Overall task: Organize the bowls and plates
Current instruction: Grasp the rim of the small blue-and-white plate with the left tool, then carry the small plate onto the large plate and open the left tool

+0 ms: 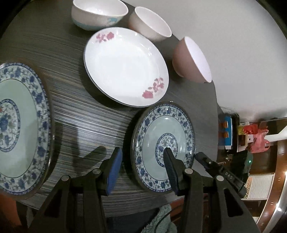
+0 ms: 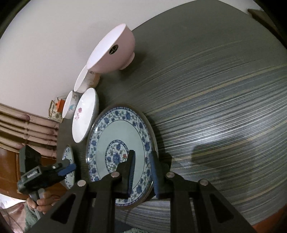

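A dark stripy table (image 1: 75, 114) stands against a white wall (image 1: 233, 35), and all the dishes sit on it.

The right gripper (image 2: 142, 152) is squeezed onto the edge of the big blue plate (image 2: 114, 136). One finger is on top of the plate and one is outside the rim. It looks like a firm hold. The left gripper (image 1: 142, 149) is loose. Its fingers stand on each side of the rim of the small blue plate (image 1: 154, 132), but they do not press on it. That plate lies flat near the table's edge.

Past the small plate is a white flower plate (image 1: 123, 66). It seems to have a second plate under it, but I am not sure. Behind it, by the wall, are three bowls: a white bowl with blue marks (image 1: 96, 16), a pink bowl (image 1: 148, 23) and a darker pink bowl (image 1: 184, 61). Each bowl stands alone, near the others.

Every plate and bowl is empty. No food, no water.

I think the job has only just begun. The blue plates are apart and the bowls are not stacked. Nearly all the tidying is left to do.
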`<action>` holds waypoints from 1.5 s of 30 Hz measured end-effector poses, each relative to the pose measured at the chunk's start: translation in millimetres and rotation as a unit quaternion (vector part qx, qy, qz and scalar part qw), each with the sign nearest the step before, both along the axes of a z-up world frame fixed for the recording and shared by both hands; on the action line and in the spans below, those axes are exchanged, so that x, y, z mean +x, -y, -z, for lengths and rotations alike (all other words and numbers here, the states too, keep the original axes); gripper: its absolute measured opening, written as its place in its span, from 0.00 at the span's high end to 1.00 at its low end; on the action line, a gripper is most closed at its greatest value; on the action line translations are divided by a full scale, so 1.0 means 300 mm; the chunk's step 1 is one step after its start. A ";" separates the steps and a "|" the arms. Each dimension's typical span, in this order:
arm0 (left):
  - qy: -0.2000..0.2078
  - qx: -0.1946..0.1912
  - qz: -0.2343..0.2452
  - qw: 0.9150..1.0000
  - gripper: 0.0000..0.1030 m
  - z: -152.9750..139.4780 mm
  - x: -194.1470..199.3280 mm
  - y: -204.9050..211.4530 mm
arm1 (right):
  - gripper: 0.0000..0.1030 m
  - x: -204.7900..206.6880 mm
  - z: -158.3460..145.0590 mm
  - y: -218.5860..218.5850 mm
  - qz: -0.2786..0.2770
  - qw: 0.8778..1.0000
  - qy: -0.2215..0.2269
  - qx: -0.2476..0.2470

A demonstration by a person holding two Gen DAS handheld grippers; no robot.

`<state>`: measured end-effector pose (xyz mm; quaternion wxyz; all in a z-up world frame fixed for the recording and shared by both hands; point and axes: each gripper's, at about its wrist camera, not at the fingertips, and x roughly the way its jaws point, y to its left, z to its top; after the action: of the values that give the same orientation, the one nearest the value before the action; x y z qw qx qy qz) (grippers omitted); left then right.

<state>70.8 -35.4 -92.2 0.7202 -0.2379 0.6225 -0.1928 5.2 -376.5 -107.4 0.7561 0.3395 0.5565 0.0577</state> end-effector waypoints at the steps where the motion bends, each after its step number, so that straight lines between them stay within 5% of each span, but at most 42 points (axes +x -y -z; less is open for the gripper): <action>1: -0.004 0.000 0.001 1.000 0.58 0.008 0.004 0.010 | 0.82 0.001 -0.001 0.001 0.001 1.000 0.000 0.003; 21: -0.033 0.024 0.014 0.999 0.60 0.094 0.032 0.052 | 0.84 0.032 0.072 0.039 0.008 1.000 -0.013 0.025; 38: -0.031 0.058 0.037 0.997 0.86 0.107 0.035 0.071 | 0.90 0.036 0.065 -0.002 -0.006 1.000 -0.015 0.013; 45: -0.005 0.074 0.056 0.996 0.88 0.072 -0.003 0.053 | 0.91 0.011 0.020 -0.031 -0.005 1.000 -0.012 0.010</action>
<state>69.7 -51.4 -113.9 0.7208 -0.1501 0.6509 -0.1853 8.6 -367.2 -113.4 0.7457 0.3454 0.5663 0.0629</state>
